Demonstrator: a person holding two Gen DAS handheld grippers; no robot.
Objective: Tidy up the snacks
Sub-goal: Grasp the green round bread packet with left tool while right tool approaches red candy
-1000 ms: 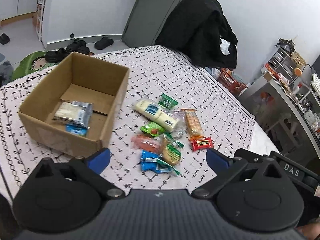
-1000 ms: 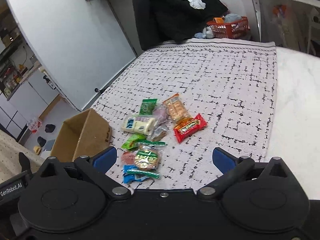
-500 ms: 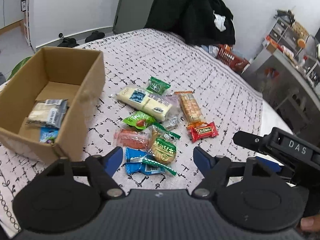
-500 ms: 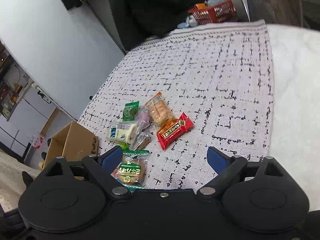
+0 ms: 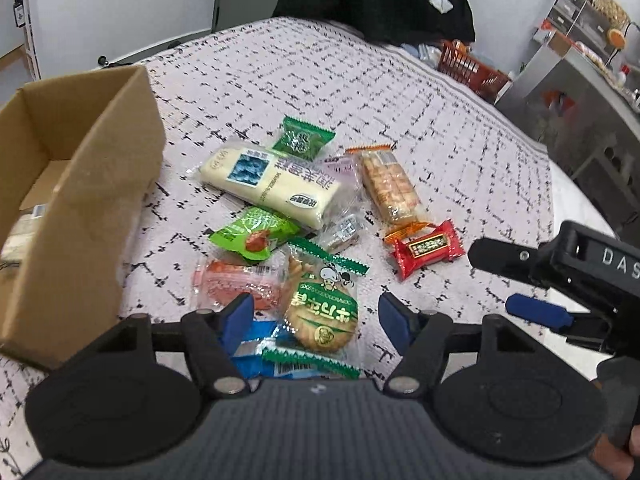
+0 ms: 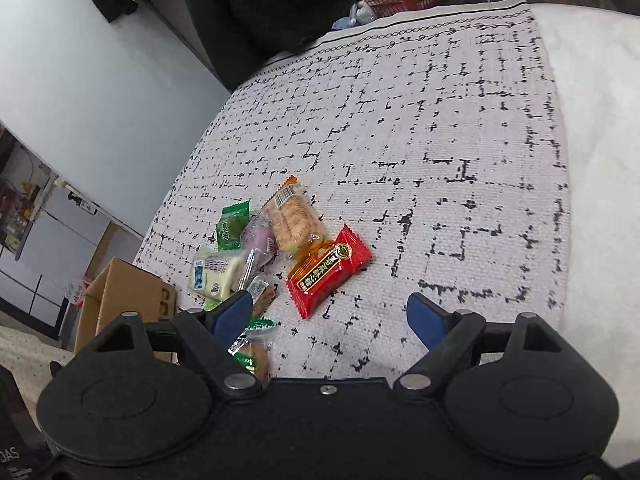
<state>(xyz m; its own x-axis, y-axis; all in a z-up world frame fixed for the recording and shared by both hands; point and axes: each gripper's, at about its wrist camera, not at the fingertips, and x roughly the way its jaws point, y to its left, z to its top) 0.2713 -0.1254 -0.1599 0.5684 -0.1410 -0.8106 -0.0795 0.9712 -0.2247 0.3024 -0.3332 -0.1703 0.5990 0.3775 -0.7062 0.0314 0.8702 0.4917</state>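
The left gripper [image 5: 316, 314] hangs low over the near end of the snack pile, its jaws closing with the round green-labelled biscuit pack [image 5: 322, 310] between them but not yet pinched. That pack lies at lower centre of the left wrist view, overlapping a blue packet [image 5: 256, 350] and touching a pink sausage pack [image 5: 236, 284]. The right gripper [image 6: 330, 318] is also closing, wide and empty; the red candy bar [image 6: 328, 266] lies just ahead of its fingertips at centre frame, on the patterned cloth [image 6: 440, 140].

The cardboard box [image 5: 100, 184] stands at the left of the left wrist view, open, with some packets barely visible inside.

To do this pickup well, each gripper should probably settle on 1 item: the left centred on the biscuit pack so the pads meet its edges and do not snag the blue packet, the right squared to the red bar's short side. Crinkly wrappers may slip, so a firm, low pinch seems wise before lifting towards the box.
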